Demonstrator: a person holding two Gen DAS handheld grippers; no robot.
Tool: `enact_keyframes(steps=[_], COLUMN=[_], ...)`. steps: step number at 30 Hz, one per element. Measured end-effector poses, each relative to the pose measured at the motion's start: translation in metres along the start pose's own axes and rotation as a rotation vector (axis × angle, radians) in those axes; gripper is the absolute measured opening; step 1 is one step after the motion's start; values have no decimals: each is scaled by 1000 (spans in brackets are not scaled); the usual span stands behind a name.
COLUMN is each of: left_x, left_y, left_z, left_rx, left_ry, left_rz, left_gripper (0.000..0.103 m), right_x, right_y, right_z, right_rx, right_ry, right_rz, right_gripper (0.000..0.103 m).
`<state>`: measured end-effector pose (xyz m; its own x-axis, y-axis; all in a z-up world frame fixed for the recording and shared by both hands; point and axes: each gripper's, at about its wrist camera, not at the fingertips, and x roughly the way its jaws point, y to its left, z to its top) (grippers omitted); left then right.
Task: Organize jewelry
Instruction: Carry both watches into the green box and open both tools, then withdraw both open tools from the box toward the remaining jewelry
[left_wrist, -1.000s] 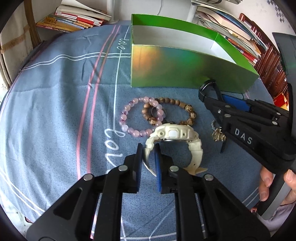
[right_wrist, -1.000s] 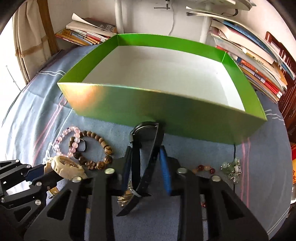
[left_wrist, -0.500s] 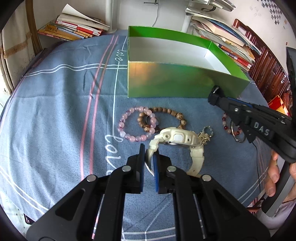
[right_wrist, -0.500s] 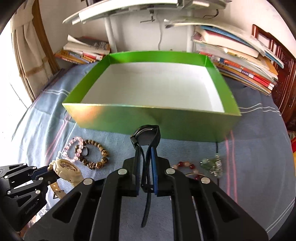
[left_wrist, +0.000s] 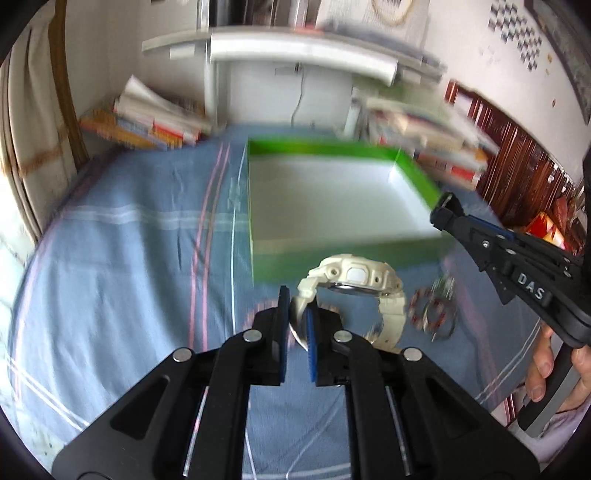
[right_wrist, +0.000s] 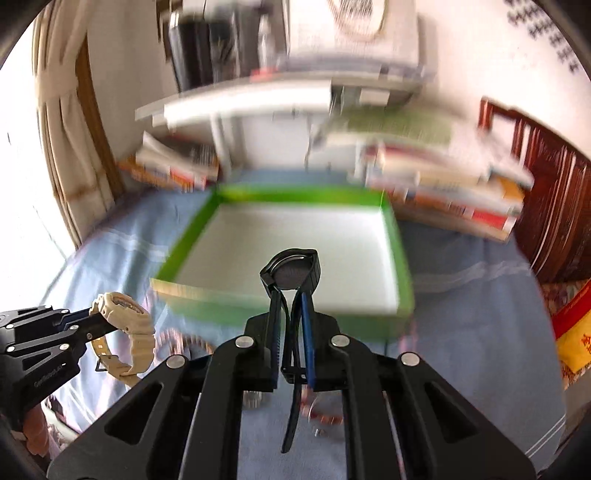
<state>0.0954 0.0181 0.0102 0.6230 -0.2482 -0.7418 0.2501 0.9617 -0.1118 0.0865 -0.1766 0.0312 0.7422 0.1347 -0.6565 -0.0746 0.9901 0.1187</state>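
My left gripper (left_wrist: 295, 306) is shut on the strap of a cream watch (left_wrist: 351, 277) and holds it in the air just before the near wall of the green box (left_wrist: 347, 254). My right gripper (right_wrist: 290, 306) is shut on the strap of a black watch (right_wrist: 293, 273) and holds it raised over the box's near wall (right_wrist: 280, 314). The box has a white, empty floor. Bead bracelets and a ring (left_wrist: 430, 310) lie on the blue cloth below. The cream watch also shows in the right wrist view (right_wrist: 123, 314). Both views are blurred.
Blue striped cloth (left_wrist: 129, 258) covers the surface. Stacks of books and magazines (left_wrist: 155, 122) lie behind the box, more at the right (right_wrist: 461, 192). A white shelf post (left_wrist: 218, 85) stands at the back. Dark wooden furniture (right_wrist: 554, 206) is at the right.
Both grippers have lifted up with their watches and moved toward the green box. The cream watch has left the cloth. The bracelets stay on the cloth.
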Motion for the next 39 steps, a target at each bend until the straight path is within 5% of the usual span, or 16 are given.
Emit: enact_keyframes(steps=[3,6,14,19,23,25,31,39], left_x=[-3,20,129,143,84,58,54,55], left_y=[-4,-8,-13,-15,-12,-11,-9,-12], left_z=[33,63,77,67,44,19,-64,-74], left_rx=[7,-3,-5,18,3,-9,-2,36], left_ry=[-73,-82,99,140,28,-6,107,108], left_rz=[3,-4,32,57,121,161,222,196], left_gripper=[9,9,11,26,53,59,62,68], right_x=[-3,25,126,122,71,46,24,38], right_y=[-4,-10,-20,-27,-34,-42,-63,-51], right_z=[24,38,18,16,2,-14,-79,-95], right_rx=[12,27,52,80,88,107,146,123], right_ry=[-71,-51,145,146,88,64,137,203], right_rz=[-2,-29,-74,-71,-63,-52,-100,-120], right_gripper=[12,12,16,51,58,64,65,65])
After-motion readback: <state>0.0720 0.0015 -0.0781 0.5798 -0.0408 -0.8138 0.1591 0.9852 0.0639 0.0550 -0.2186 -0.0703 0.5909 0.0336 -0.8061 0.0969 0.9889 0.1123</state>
